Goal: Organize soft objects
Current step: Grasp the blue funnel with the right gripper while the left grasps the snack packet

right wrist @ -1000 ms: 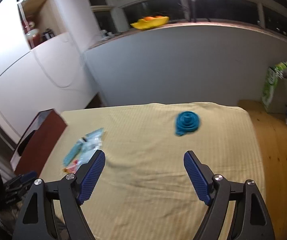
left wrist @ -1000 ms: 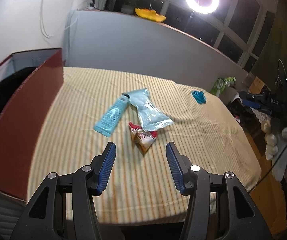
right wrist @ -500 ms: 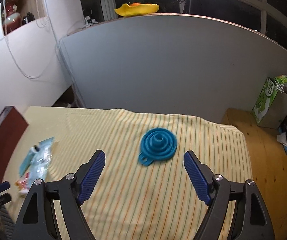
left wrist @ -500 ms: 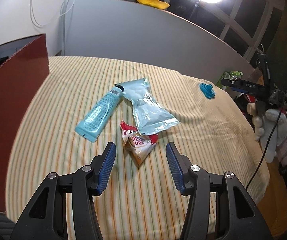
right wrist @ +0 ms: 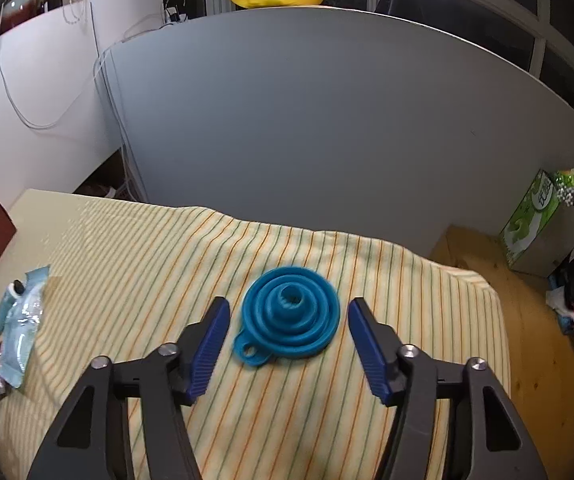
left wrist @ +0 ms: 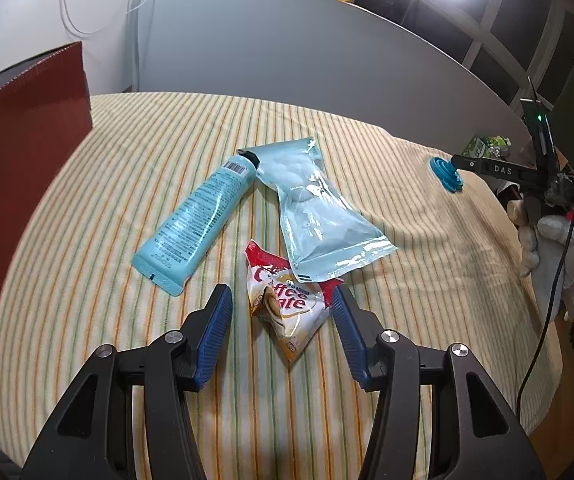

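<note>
**Coffee-mate sachet (left wrist: 287, 312) bracketed by left gripper (left wrist: 281, 306)**

Jaws wide, not touching it; clear pouch (left wrist: 315, 216) overlaps its top edge, tube (left wrist: 197, 220) just left. Right gripper (right wrist: 289, 316) wide around blue funnel (right wrist: 291, 316), near the striped cloth's (right wrist: 135, 276) far edge.

Glossy plastic sachet (left wrist: 287, 312) and tube (left wrist: 197, 220) lie on matt striped cloth (left wrist: 107, 208); funnel (right wrist: 291, 316) looks rubbery.

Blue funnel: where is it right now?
Right wrist view: the blue funnel lies collapsed on the striped cloth, centred between the open right gripper jaws, untouched, far right of the pouches.
</note>
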{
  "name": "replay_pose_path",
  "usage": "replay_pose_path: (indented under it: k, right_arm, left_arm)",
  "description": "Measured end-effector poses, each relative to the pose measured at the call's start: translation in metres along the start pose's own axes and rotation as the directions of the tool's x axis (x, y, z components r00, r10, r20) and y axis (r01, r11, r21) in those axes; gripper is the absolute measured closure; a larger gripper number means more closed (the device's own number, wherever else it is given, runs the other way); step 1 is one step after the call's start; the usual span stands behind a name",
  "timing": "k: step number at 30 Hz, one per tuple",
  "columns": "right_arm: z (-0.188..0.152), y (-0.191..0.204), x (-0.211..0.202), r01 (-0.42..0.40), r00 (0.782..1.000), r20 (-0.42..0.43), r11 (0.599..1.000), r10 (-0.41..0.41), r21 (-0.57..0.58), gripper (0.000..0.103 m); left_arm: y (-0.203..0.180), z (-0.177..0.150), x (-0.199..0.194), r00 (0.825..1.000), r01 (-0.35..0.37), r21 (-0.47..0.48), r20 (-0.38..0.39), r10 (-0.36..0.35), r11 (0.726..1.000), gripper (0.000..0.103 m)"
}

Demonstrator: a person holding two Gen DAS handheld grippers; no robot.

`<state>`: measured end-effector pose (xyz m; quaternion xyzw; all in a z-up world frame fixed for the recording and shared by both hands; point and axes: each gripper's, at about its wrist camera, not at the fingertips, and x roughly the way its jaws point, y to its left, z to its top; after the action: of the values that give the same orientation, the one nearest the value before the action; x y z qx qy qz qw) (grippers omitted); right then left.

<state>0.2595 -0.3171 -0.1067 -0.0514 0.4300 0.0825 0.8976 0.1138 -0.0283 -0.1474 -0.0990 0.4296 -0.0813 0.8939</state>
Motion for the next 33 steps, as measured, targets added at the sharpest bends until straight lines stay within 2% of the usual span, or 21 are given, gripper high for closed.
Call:
replay_pose_path:
  k: [1, 7, 12, 14, 25, 33]
  right_arm:
    - [0.0, -0.001, 0.003, -0.002, 1.0, -0.005, 1.0, 0.002, -0.001, 0.059]
    - [0.004, -0.005, 0.019, 0.002, 0.999, -0.035, 1.0, -0.001, 0.002, 0.07]
    - [0.003, -0.003, 0.024, 0.004, 0.999, -0.042, 1.0, -0.004, -0.006, 0.072]
    - [0.004, -0.001, 0.025, 0.008, 0.999, -0.04, 1.0, -0.009, -0.012, 0.074]
    - [0.007, -0.002, 0.026, -0.005, 0.999, -0.045, 1.0, 0.004, -0.016, 0.078]
    - [0.004, 0.0, 0.013, -0.019, 0.999, -0.031, 1.0, 0.02, 0.003, 0.079]
  left_arm:
    - [0.0, 0.0, 0.0, 1.0, -0.003, 0.003, 0.001, 0.003, 1.0, 0.053]
    - [0.001, 0.001, 0.0, 1.0, -0.002, -0.008, 0.006, 0.002, 1.0, 0.061]
    - [0.003, 0.001, -0.001, 1.0, -0.006, -0.011, 0.004, 0.006, 1.0, 0.07]
    - [0.002, 0.002, -0.001, 1.0, -0.006, -0.01, 0.006, 0.007, 1.0, 0.076]
    - [0.005, 0.002, -0.004, 1.0, 0.001, -0.027, 0.022, 0.0, 1.0, 0.091]
    - [0.01, -0.001, -0.014, 0.999, 0.006, -0.044, 0.031, -0.005, 0.999, 0.091]
